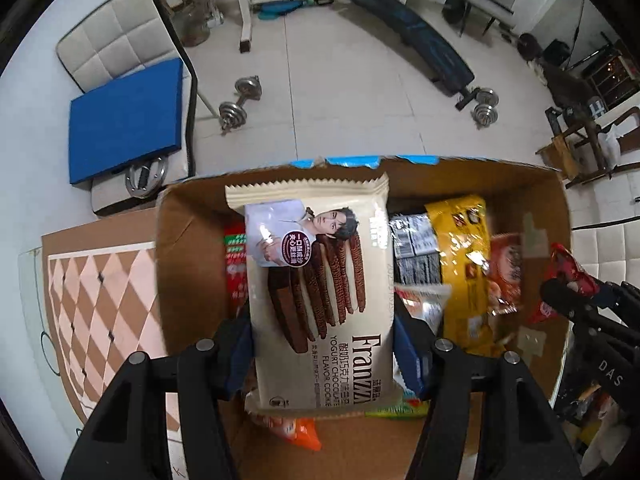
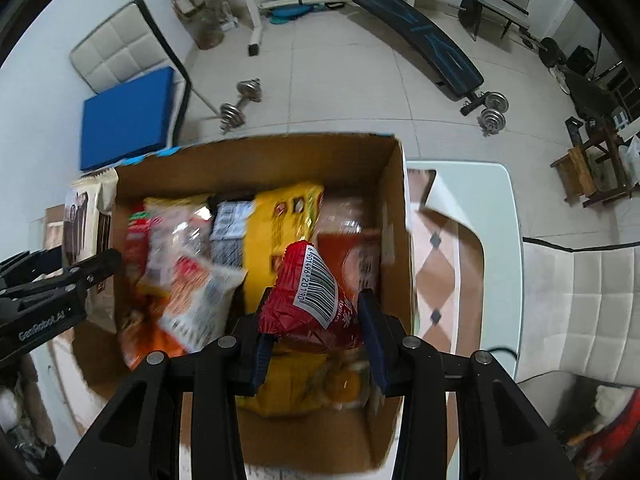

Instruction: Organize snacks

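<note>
My left gripper points straight down and is shut on a cream Franzzi cookie pack, held above the left half of an open cardboard box. In the right wrist view the cookie pack and the left gripper hang at the box's left wall. My right gripper is shut on a red snack packet with a barcode, over the right half of the box. Inside lie a yellow bag, a black-and-white pack and several other packets.
The box stands on a glass table with a checkered mat. A white chair with a blue cushion stands behind the table on the left. On the tiled floor beyond are dumbbells and a workout bench. Another white chair is at the right.
</note>
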